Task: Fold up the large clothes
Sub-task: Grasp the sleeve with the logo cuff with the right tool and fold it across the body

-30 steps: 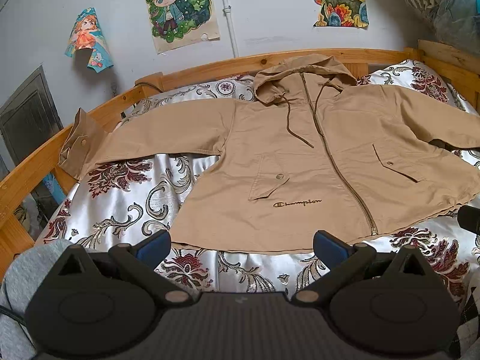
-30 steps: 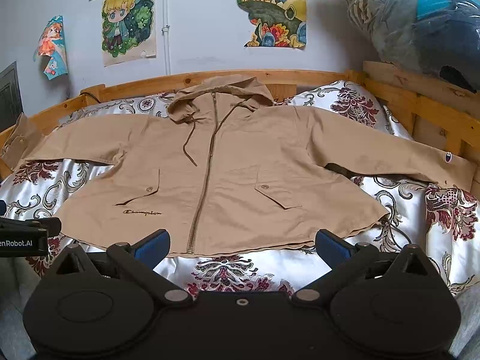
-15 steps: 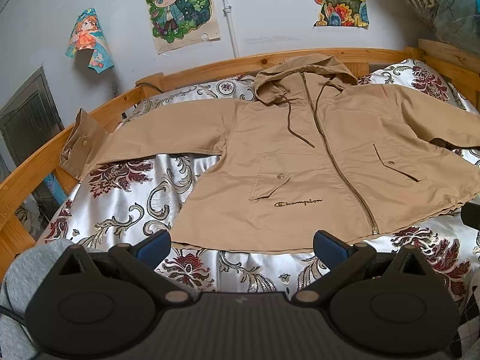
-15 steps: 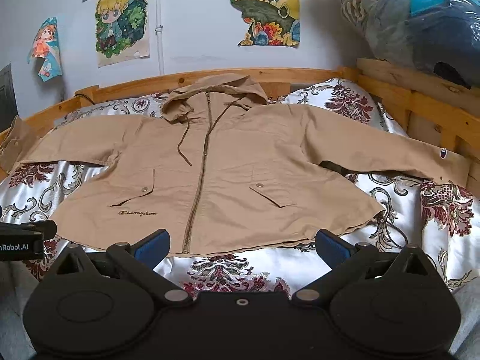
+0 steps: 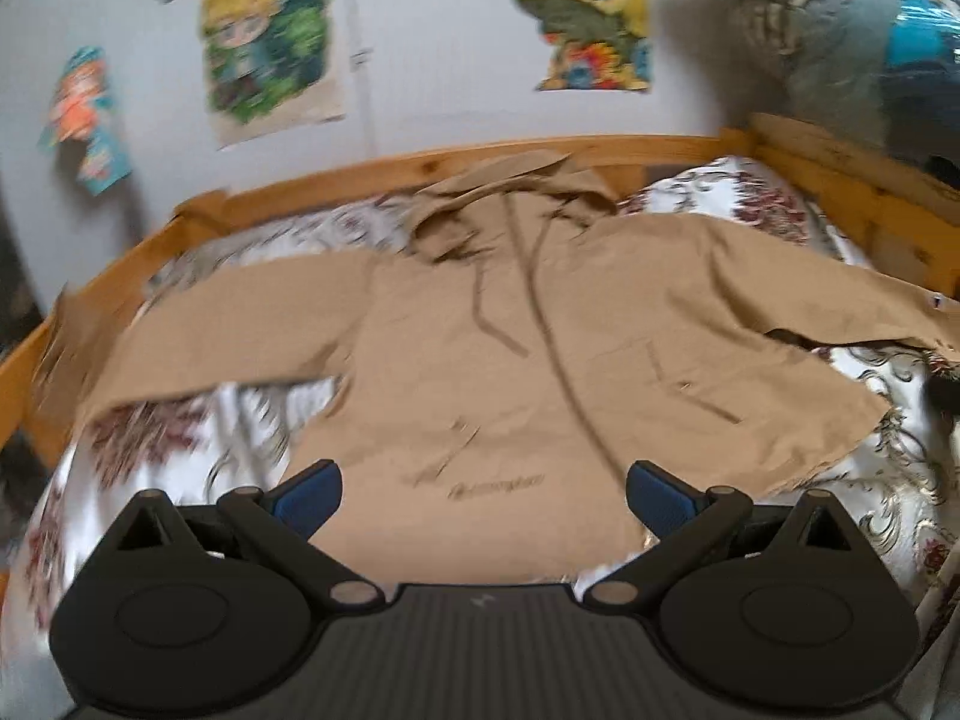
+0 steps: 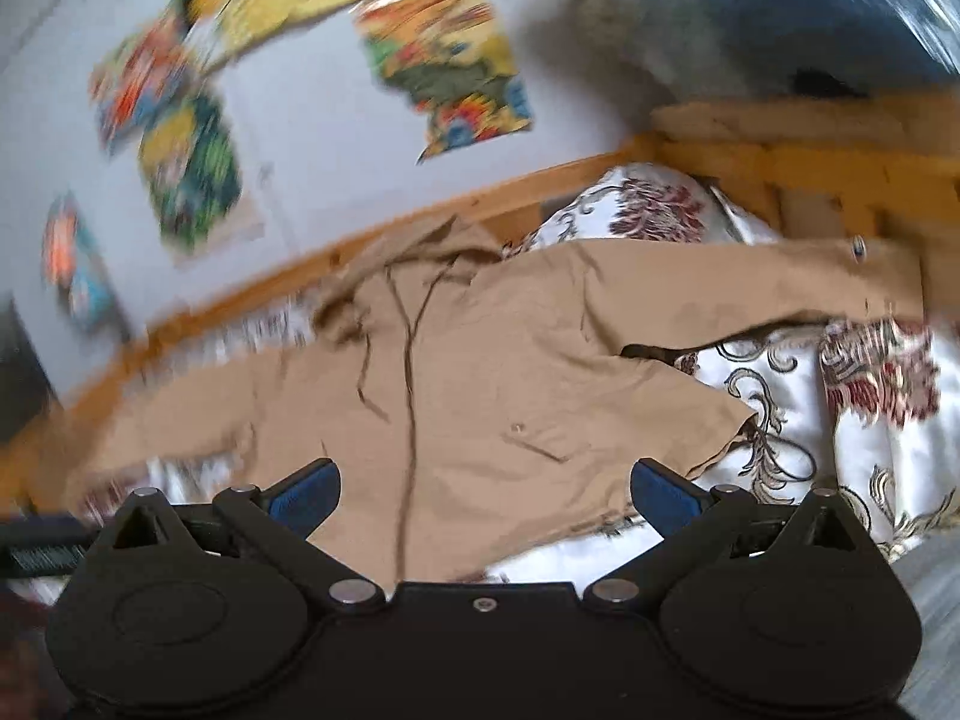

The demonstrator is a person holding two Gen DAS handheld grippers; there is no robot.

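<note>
Left wrist view: tan hooded jacket (image 5: 510, 360) lies flat, front up, zipped, on the floral bedspread (image 5: 150, 450) inside the wooden bed frame (image 5: 372, 171), hood toward the wall, both sleeves spread out sideways. Left claw (image 5: 483, 495) spread wide, holding nothing, blue pads over the jacket's lower hem area; contact not clear, frame is blurred. Posters (image 5: 270, 42) on the wall behind. Right wrist view: tilted and heavily blurred, same jacket (image 6: 480, 384), right sleeve reaching to the bed frame (image 6: 810, 162) with a small logo patch near the cuff. Right claw (image 6: 483, 495) also wide and empty, over the hem on the zipper side. Bundle of bagged clothes (image 6: 780, 12) in the upper right corner
</note>
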